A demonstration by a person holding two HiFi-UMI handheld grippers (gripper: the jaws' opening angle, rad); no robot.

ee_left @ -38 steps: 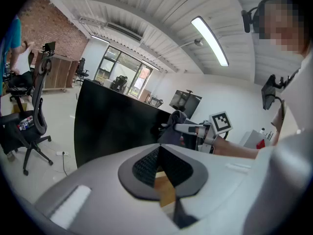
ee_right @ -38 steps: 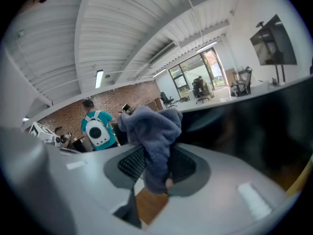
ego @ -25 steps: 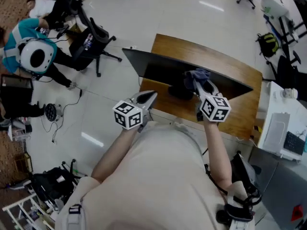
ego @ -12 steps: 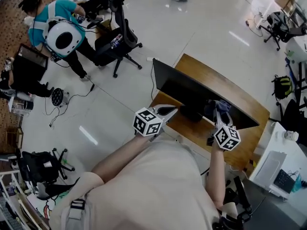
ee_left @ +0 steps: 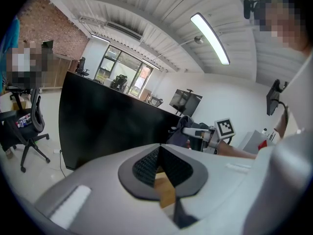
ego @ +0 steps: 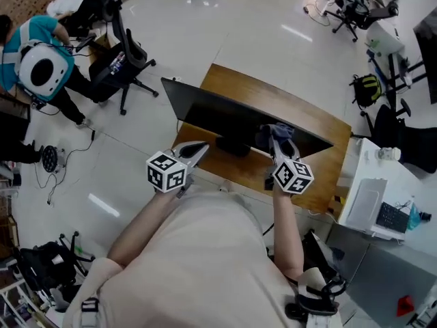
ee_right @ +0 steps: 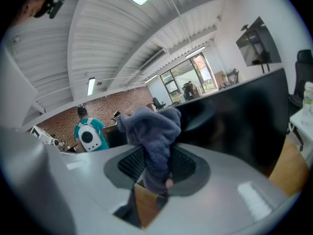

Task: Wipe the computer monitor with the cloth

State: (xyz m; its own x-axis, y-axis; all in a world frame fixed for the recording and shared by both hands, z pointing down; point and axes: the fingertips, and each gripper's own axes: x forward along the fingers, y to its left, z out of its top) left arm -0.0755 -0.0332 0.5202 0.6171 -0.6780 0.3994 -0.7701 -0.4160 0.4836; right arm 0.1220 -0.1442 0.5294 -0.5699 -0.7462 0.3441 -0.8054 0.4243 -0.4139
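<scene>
At the desk's (ego: 321, 176) near edge, the right gripper (ego: 276, 141) clamps the cloth (ego: 278, 130) by the monitor (ego: 218, 115), wiping seemingly under way, while the left gripper (ego: 196, 147) hangs closed, empty.

Black monitor (ego: 225, 115), blue-grey cloth (ego: 280, 131), brown wood-grain desk (ego: 287, 98)

An open-plan office: swivel chairs (ego: 130, 57) on a glossy white floor (ego: 225, 26), a monitor (ego: 225, 115) on a wooden counter (ego: 287, 98), ceiling strip lights (ee_left: 210, 38), a brick wall (ee_left: 61, 33)
</scene>
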